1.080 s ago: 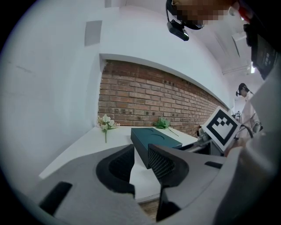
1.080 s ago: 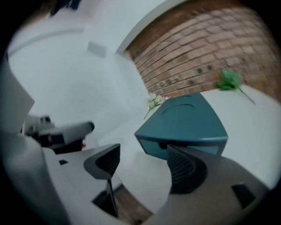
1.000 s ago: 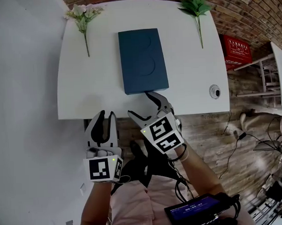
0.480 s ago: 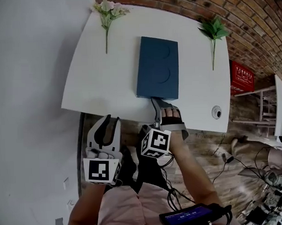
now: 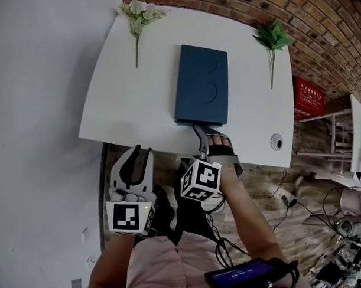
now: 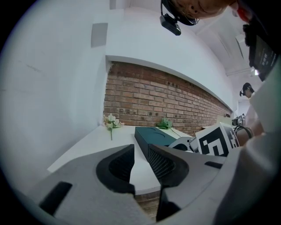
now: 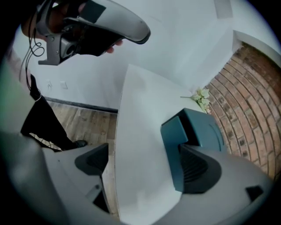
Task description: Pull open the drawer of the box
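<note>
A dark teal flat box [image 5: 202,80] lies on the white table [image 5: 126,107], its drawer end toward the near edge. In the right gripper view the drawer front [image 7: 175,136] stands a little out from the box body [image 7: 206,129]. My right gripper [image 5: 207,139] is at that end, turned on its side. Its jaws stand wide and are closing: one finger [image 7: 202,169] sits behind the drawer front, the other [image 7: 90,162] hangs below the table edge, and the front panel and table edge lie between them. My left gripper [image 5: 134,165] hovers off the table's near edge, slightly open and holding nothing.
A pale flower sprig [image 5: 137,12] lies at the far left of the table, a green leafy sprig [image 5: 272,37] at the far right. A round fitting [image 5: 276,142] sits near the right front corner. Brick wall behind; red crate [image 5: 309,97] on the wooden floor.
My right gripper has moved forward from below the table edge to the box's near end and rolled onto its side. The head view has shifted. My left gripper has hardly moved.
</note>
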The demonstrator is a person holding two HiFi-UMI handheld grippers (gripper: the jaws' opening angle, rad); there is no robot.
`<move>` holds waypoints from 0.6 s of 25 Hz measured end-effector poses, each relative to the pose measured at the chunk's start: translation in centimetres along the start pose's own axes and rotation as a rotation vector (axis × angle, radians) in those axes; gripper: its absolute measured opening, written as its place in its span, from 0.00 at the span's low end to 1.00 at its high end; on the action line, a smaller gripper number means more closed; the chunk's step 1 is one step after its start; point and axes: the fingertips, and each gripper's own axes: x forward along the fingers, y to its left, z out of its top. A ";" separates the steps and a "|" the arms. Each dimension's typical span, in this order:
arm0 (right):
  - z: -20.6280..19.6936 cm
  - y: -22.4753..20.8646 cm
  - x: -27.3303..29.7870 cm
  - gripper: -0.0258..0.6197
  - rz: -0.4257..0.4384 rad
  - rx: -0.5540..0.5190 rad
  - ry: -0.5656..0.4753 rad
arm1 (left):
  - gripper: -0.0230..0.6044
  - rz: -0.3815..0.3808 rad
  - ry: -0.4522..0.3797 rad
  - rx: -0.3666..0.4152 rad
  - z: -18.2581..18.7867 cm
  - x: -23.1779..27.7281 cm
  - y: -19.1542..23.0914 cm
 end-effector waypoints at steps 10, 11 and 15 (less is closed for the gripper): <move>0.3 1.2 -0.5 0.83 -0.002 0.020 -0.016 | 0.21 -0.009 0.001 0.011 0.0 -0.4 -0.4; 0.3 1.3 -0.5 0.83 0.000 0.021 -0.017 | 0.21 -0.010 0.000 0.012 0.0 -0.4 -0.4; 0.3 1.9 -0.9 0.83 0.007 0.022 -0.019 | 0.21 -0.014 -0.004 0.017 0.2 -0.6 -0.7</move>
